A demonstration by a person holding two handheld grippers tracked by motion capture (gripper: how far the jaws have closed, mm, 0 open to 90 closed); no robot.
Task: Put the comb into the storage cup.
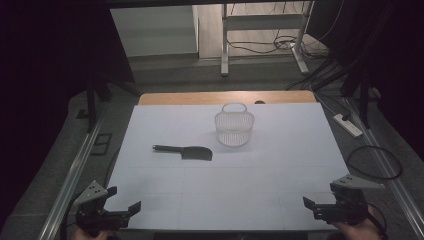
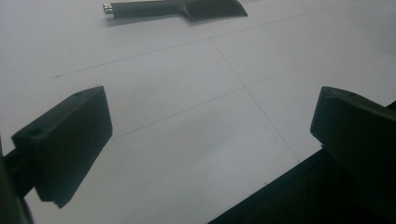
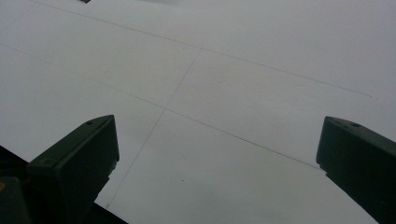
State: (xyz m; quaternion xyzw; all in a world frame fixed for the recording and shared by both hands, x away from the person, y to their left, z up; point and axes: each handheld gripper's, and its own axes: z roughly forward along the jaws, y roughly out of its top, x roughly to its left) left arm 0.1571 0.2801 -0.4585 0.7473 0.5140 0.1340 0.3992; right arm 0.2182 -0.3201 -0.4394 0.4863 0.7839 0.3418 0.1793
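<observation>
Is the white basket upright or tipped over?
Upright: the basket stands on its base on the table, rim and handle up, just beyond the knife.

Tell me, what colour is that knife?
The knife is black all over, blade and handle alike; the high view shows it best.

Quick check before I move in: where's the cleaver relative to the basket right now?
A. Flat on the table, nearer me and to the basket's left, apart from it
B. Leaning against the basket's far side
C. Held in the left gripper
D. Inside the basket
A: the cleaver lies flat on the table, clear of the basket, nearer the person and leftward.
</observation>
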